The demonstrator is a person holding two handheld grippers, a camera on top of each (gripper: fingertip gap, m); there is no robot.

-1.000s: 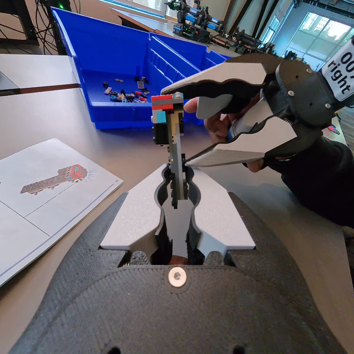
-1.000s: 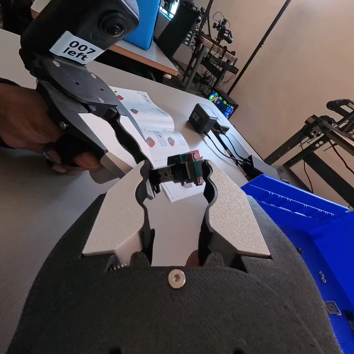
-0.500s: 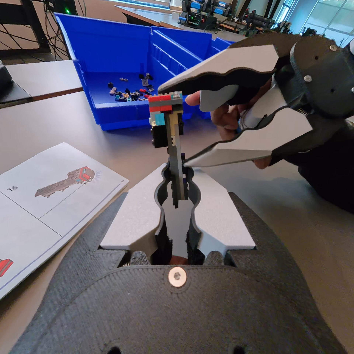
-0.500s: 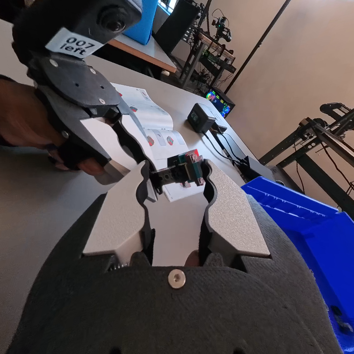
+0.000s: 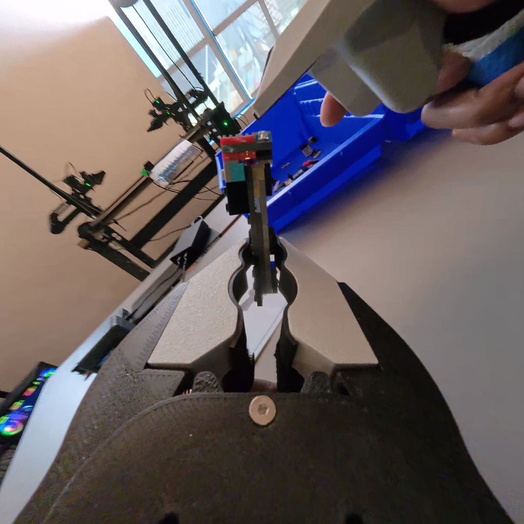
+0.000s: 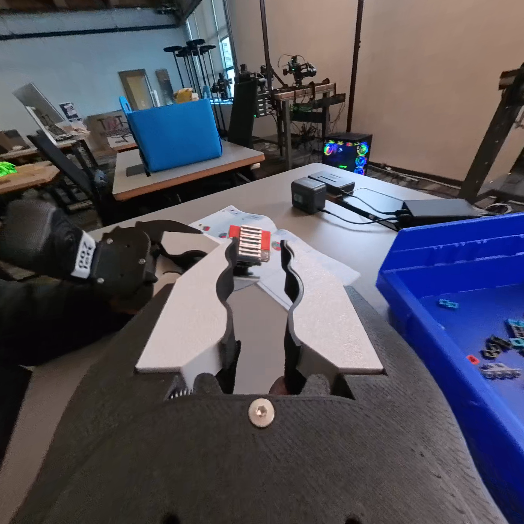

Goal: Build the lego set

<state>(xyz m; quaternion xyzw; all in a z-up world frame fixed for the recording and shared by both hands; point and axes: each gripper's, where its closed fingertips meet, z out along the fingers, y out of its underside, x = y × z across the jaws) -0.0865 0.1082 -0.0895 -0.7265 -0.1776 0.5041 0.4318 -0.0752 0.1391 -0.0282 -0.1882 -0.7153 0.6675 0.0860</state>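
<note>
Grey counter (image 6: 283, 181) carries the blue bin (image 6: 425, 312) at 3 o'clock. Left gripper (image 5: 262, 249) still pinches the lego model (image 5: 246, 175), now tilted; right gripper (image 6: 256, 246), jaws parted and empty, has pulled back above it.

The left tongs (image 5: 262, 249) are clamped tight with fingers nearly touching, while the right tongs (image 6: 256, 246) gape apart, held in a bare hand (image 5: 482, 107).

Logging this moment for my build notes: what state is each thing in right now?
left gripper: shut on lego assembly
lego assembly: clamped by its long grey plate, off the table, blocky red end away from the jaws
right gripper: open, above the assembly's red end
blue bin: open-topped, loose pieces inside
instruction booklet: open on the table
</note>
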